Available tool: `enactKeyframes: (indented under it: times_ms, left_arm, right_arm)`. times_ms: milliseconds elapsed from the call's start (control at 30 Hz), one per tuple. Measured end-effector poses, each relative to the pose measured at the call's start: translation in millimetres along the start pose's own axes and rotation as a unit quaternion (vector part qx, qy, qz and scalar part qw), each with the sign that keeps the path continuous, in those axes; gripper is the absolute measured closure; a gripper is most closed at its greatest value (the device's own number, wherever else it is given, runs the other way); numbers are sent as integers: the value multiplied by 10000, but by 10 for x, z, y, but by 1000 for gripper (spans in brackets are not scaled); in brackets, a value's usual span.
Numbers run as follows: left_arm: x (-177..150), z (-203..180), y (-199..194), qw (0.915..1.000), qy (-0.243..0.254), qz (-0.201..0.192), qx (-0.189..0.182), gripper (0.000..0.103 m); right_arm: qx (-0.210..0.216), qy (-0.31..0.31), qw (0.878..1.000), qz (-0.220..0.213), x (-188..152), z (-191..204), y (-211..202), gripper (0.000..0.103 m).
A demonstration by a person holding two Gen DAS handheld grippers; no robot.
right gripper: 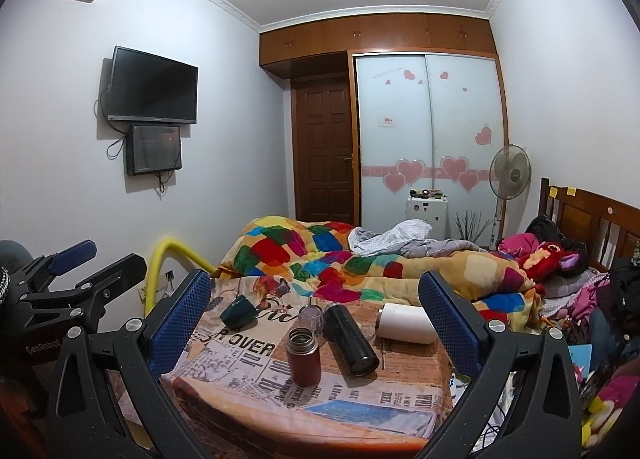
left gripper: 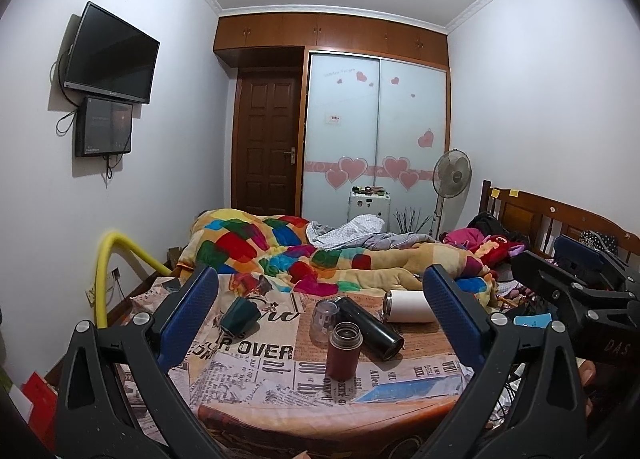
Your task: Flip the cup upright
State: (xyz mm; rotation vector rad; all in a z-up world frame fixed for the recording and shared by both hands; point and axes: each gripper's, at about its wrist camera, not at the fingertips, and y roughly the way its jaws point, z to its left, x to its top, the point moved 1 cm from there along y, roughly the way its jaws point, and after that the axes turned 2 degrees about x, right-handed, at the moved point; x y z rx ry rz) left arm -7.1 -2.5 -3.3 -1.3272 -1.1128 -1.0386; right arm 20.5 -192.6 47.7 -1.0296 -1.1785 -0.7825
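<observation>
A small table with a newspaper-print cloth (left gripper: 256, 379) (right gripper: 248, 379) holds several cups. A red-brown flask (left gripper: 343, 351) (right gripper: 303, 357) stands upright, open-topped. A black flask (left gripper: 370, 327) (right gripper: 351, 339) lies on its side. A white cup (left gripper: 408, 306) (right gripper: 406, 323) lies on its side. A green mug (left gripper: 240, 315) (right gripper: 239, 311) lies tipped over. A clear glass (left gripper: 323, 321) (right gripper: 310, 317) stands upside down. My left gripper (left gripper: 320, 323) is open and empty, short of the table. My right gripper (right gripper: 316, 323) is open and empty too; it also shows in the left wrist view (left gripper: 568, 283).
A bed with a colourful quilt (left gripper: 304, 255) (right gripper: 340, 259) lies behind the table. A yellow tube (left gripper: 104, 279) (right gripper: 160, 271) stands at the left. Clothes and toys (right gripper: 560, 259) pile at the right by the headboard. A fan (left gripper: 450, 179) stands near the wardrobe.
</observation>
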Motion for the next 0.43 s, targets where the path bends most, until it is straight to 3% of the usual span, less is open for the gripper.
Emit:
enactKeyframes:
  times_ms: [433]
  left_arm:
    - [-70, 118, 43, 10000, -9, 70, 12, 0]
  right_arm:
    - [45, -82, 9999, 118, -18, 85, 91, 0]
